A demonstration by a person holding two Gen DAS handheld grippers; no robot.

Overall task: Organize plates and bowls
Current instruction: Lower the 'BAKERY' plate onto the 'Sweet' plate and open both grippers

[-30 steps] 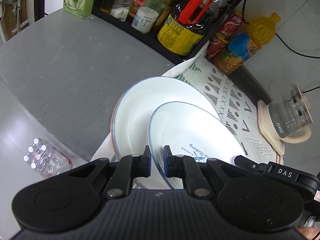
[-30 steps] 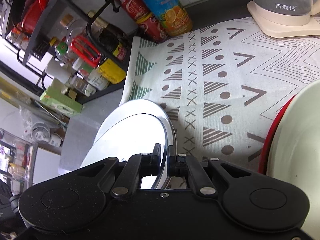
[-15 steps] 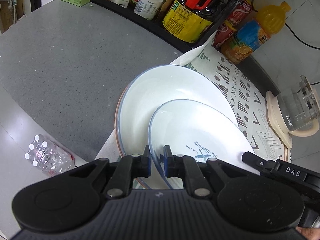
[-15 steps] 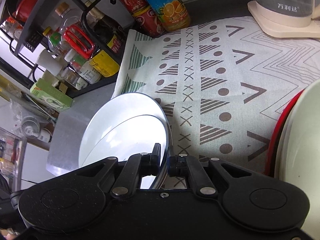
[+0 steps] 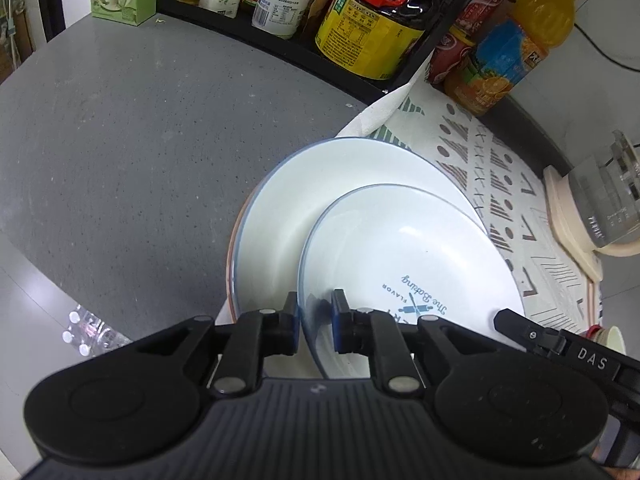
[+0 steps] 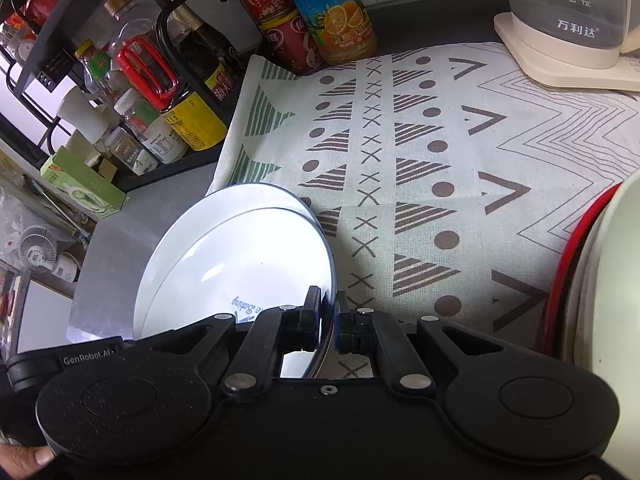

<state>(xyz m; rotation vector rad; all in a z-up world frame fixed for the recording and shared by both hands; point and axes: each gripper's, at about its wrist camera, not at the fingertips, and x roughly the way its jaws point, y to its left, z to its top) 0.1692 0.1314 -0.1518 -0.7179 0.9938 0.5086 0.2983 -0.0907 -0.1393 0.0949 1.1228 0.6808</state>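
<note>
A small white plate [image 5: 404, 248] with a blue rim and blue lettering is held over a larger white plate [image 5: 312, 196] that lies on the patterned cloth. My left gripper [image 5: 314, 312] is shut on the small plate's near left rim. My right gripper [image 6: 329, 316] is shut on the same small plate [image 6: 240, 264] at its right rim; the larger plate [image 6: 240, 196] shows behind it. A stack of a cream bowl [image 6: 612, 280] and a red-rimmed dish [image 6: 560, 264] sits at the right edge of the right wrist view.
The patterned cloth [image 6: 420, 160] covers the grey counter [image 5: 120, 140]. A black rack with sauce bottles [image 5: 368, 20] stands at the back. An orange juice bottle [image 5: 512, 52] and a red can [image 6: 280, 24] stand beside it. A glass kettle [image 6: 572, 12] is at the far right.
Both grippers, shut on the small plate, have carried it further over the larger plate, toward the rack. The grips have not changed.
</note>
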